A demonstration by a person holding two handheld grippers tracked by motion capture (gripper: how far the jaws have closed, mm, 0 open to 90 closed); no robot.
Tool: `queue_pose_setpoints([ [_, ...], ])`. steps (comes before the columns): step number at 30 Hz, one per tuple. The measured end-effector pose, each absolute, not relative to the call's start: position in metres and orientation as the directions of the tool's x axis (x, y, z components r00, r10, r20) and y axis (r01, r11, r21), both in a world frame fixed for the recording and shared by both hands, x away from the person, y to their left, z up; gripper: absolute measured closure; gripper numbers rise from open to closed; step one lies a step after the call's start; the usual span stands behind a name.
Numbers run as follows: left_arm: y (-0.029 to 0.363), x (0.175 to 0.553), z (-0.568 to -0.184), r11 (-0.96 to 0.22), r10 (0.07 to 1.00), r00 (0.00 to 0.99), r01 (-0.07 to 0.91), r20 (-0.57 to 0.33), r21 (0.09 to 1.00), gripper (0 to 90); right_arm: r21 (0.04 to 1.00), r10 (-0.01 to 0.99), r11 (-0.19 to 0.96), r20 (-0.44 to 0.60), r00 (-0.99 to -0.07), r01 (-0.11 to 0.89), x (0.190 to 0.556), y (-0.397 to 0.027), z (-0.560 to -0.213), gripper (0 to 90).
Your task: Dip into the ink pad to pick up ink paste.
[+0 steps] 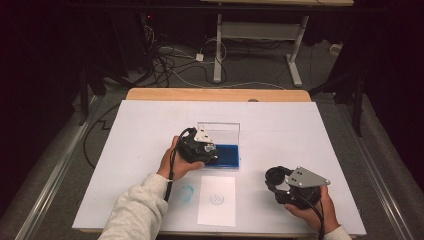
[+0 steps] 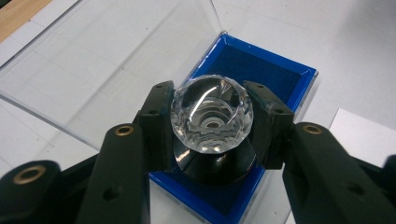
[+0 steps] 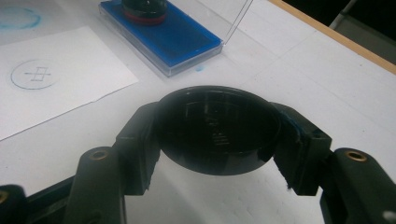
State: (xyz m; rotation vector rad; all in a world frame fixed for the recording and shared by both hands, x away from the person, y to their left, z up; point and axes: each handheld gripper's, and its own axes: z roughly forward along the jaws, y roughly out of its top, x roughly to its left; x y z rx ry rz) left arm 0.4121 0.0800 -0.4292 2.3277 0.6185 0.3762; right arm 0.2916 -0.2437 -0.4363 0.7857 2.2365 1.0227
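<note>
While the left gripper (image 2: 212,122) pinches the faceted crystal stamp (image 2: 212,114) upright on the blue ink pad (image 2: 261,70) at frame centre, the stamped paper (image 1: 216,200) lies directly below, the right gripper (image 3: 219,135) clamping a black cap (image 3: 217,128) at lower right.

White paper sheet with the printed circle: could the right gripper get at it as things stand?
Probably not to grasp: the path looks free, since the white paper sheet lies bare just beside the right gripper, but its jaws are shut on a black round cap.
</note>
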Motion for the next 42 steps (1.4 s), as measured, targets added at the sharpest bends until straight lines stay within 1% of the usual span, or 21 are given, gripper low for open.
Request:
queue_pose_setpoints([
  [8, 0.081, 0.417, -0.429, -0.644, 0.521, 0.850, 0.334, 0.074, 0.688, 54.8, 0.795, 0.700, 0.540, -0.240, -0.673, 0.277, 0.291, -0.243, -0.437, 38.4],
  [14, 0.077, 0.418, -0.423, -0.699, 0.495, 0.863, 0.328, 0.100, 0.636, 54.8, 0.791, 0.696, 0.545, -0.241, -0.676, 0.279, 0.292, -0.242, -0.438, 38.4],
  [18, 0.077, 0.418, -0.424, -0.686, 0.502, 0.861, 0.341, 0.080, 0.642, 54.8, 0.791, 0.699, 0.544, -0.243, -0.673, 0.280, 0.292, -0.242, -0.438, 38.4],
  [25, 0.077, 0.418, -0.425, -0.682, 0.509, 0.857, 0.346, 0.079, 0.644, 54.8, 0.791, 0.711, 0.537, -0.237, -0.662, 0.294, 0.294, -0.243, -0.441, 38.3],
  [27, 0.076, 0.416, -0.424, -0.696, 0.505, 0.857, 0.338, 0.097, 0.633, 54.8, 0.792, 0.712, 0.536, -0.237, -0.661, 0.292, 0.294, -0.243, -0.440, 38.3],
  [31, 0.068, 0.410, -0.421, -0.737, 0.491, 0.856, 0.309, 0.162, 0.601, 54.8, 0.791, 0.714, 0.533, -0.230, -0.662, 0.300, 0.294, -0.243, -0.441, 38.2],
  [33, 0.071, 0.413, -0.422, -0.723, 0.496, 0.858, 0.323, 0.134, 0.610, 54.8, 0.787, 0.713, 0.536, -0.229, -0.663, 0.305, 0.295, -0.243, -0.443, 38.2],
  [35, 0.079, 0.419, -0.425, -0.679, 0.510, 0.858, 0.354, 0.066, 0.643, 54.8, 0.786, 0.711, 0.538, -0.230, -0.664, 0.304, 0.294, -0.242, -0.443, 38.2],
  [36, 0.080, 0.420, -0.425, -0.670, 0.514, 0.856, 0.362, 0.053, 0.648, 54.8, 0.787, 0.709, 0.539, -0.232, -0.665, 0.300, 0.294, -0.242, -0.442, 38.2],
  [39, 0.076, 0.417, -0.424, -0.690, 0.512, 0.854, 0.349, 0.087, 0.635, 54.7, 0.796, 0.719, 0.528, -0.233, -0.654, 0.297, 0.294, -0.244, -0.441, 38.2],
  [42, 0.079, 0.418, -0.425, -0.680, 0.511, 0.857, 0.356, 0.067, 0.641, 54.8, 0.799, 0.724, 0.522, -0.231, -0.650, 0.299, 0.294, -0.244, -0.441, 38.2],
])
